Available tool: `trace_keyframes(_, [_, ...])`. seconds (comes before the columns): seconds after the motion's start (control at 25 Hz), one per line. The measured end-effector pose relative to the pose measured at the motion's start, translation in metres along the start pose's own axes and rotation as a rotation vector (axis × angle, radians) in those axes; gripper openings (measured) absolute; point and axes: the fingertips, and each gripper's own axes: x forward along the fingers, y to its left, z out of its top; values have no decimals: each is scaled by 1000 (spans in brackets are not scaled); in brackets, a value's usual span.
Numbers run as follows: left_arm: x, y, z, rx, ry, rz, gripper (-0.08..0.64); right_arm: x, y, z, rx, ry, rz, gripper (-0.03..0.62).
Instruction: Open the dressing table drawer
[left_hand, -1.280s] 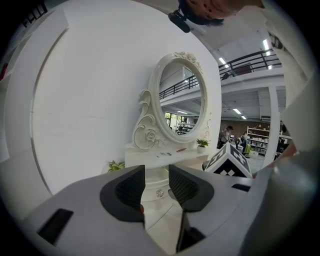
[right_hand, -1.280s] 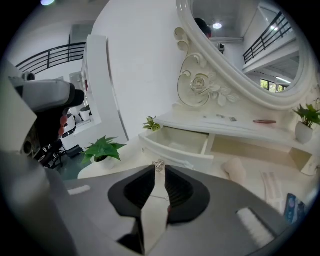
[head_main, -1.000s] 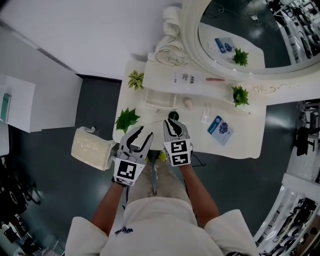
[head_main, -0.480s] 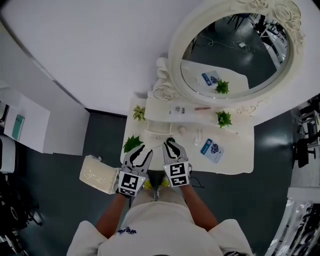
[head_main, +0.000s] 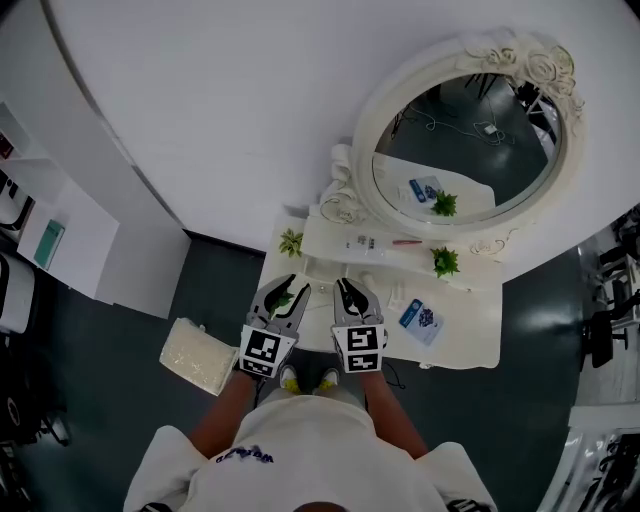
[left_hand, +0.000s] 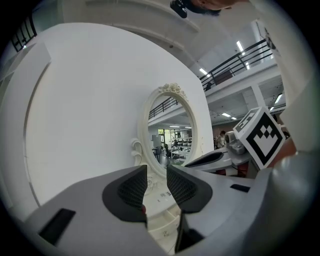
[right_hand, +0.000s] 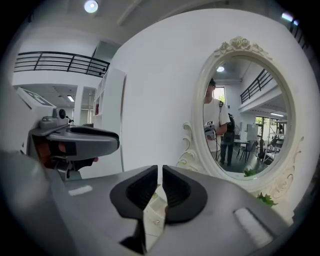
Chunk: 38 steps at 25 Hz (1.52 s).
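— Where's the drawer (right_hand: 155, 216)?

— It's the small white one under the raised shelf (head_main: 365, 245), at the back left of the tabletop (head_main: 470, 335), below the oval mirror (head_main: 465, 130). Its knob faces the person. I can't tell whether it's pulled out at all.

— And the tongs?

— Both hover side by side just short of it, touching nothing. The left tongs (head_main: 287, 293) show a narrow gap and have just been closing, with nothing between them. The right tongs (head_main: 350, 290) are all but closed, a bare sliver, and empty too.

— Anything else around?

— A leafy plant (head_main: 291, 241) left of the shelf, a blue packet (head_main: 420, 318) on the tabletop, and a cream stool (head_main: 200, 355) on the floor.
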Motion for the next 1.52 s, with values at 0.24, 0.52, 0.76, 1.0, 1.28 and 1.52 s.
trace_keyframes(0.24, [-1,11,19,10,-41,24,124,-1,0,14,-20,-21,-9,38])
trace_keyframes(0.52, [-3,13,23,11,-47,25,121,-4,-2,23,-26,-40,-22,38])
trace_keyframes(0.76, [4,6,27,21,-50,-4,120,-13,-15,28,-19,-46,-65,32])
trace_keyframes(1.0, [20,-13,33,27,-53,-51,115,-33,-40,33,0,-63,-129,20])
trace_keyframes(1.28, [31,-32,35,20,-55,-100,101,-56,-65,29,13,-61,-190,11])
trace_keyframes(1.52, [35,-40,36,22,-68,-124,60,-66,-72,34,13,-72,-209,11])
